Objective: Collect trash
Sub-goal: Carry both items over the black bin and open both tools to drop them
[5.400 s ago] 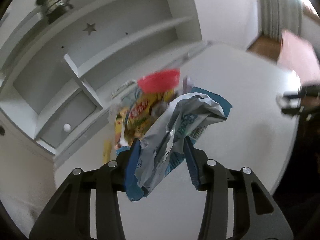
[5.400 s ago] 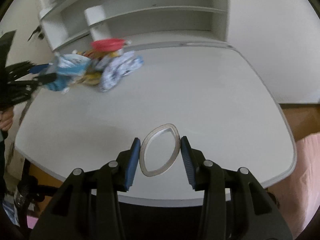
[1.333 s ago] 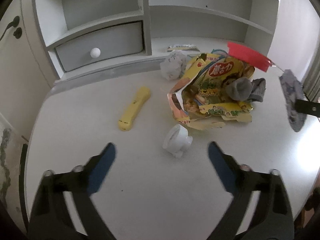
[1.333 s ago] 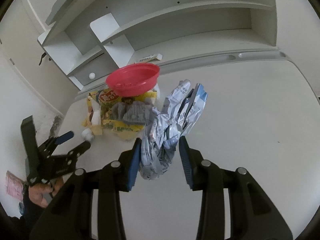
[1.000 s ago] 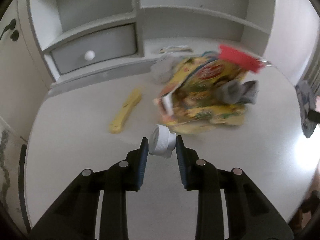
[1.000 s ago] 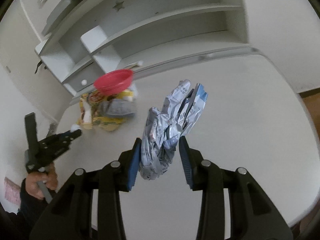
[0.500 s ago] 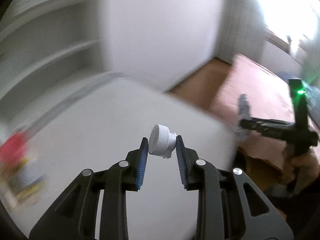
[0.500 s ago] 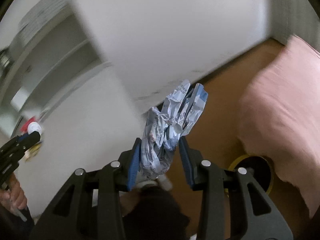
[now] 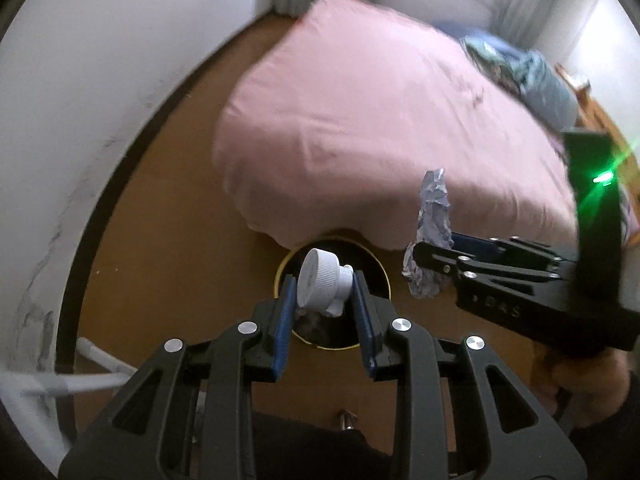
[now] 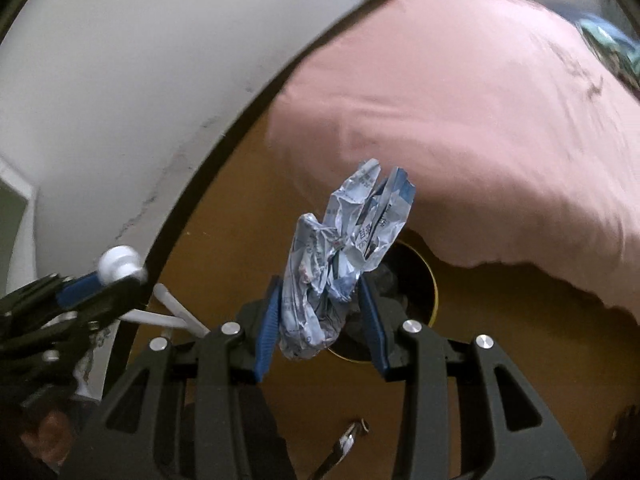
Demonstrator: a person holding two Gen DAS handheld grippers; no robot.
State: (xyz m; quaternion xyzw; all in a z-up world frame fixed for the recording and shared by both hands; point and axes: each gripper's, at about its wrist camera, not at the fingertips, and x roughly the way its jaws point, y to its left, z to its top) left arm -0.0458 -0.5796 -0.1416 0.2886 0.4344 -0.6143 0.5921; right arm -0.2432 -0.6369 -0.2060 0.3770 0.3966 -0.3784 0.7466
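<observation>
Trash bin (image 9: 285, 271) sits on the floor directly beyond both sets of fingers. Left gripper (image 9: 325, 292) clamps a white cap (image 9: 320, 280); right gripper (image 10: 320, 312) clamps a crumpled wrapper (image 10: 340, 264). Recommend centring each over the opening before release.

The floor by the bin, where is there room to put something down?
Bare brown wooden floor lies open between the white wall and the pink bed, left of the round black bin. Around the bin it is crowded: the bed's edge overhangs it, and both tools hang there.
</observation>
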